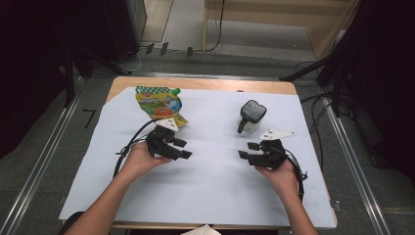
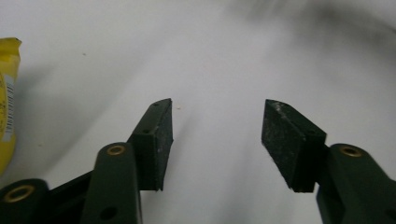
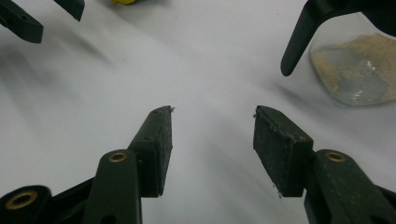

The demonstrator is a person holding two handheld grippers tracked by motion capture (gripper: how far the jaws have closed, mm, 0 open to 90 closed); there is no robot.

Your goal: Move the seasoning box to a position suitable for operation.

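A: Just beyond the fingers of the left gripper (image 1: 180, 148) lies the snack pouch (image 1: 159, 104), flat on the white surface (image 1: 210, 186), its yellow corner close behind that gripper's body. Those fingers (image 2: 156, 140) stand apart with nothing between them.

B: And ahead of the right gripper (image 1: 248, 150)?

A: The glass jar (image 1: 250, 117), upright, black lid on, with a black handle (image 3: 303, 35) hanging down its side and pale crumbly stuff in the bottom. It stands near the right fingers (image 3: 280, 149), not touching. They too are half spread and hold nothing.

B: What might go wrong?

A: My guess: the jar is the risk. A finger catching the handle rather than the glass could swing or tip it (glass looks slick, so a shallow pinch might slip). The pouch is soft and lies flat; fingers coming down on its middle may only crumple the film and slide off, or push it along the surface.

B: Could the two grippers foul each other?

A: They point toward one another across a bare gap, so reaching inward together could knock fingertips.

B: The count?

A: One pouch, one jar, one lid, two grippers, four fingers.
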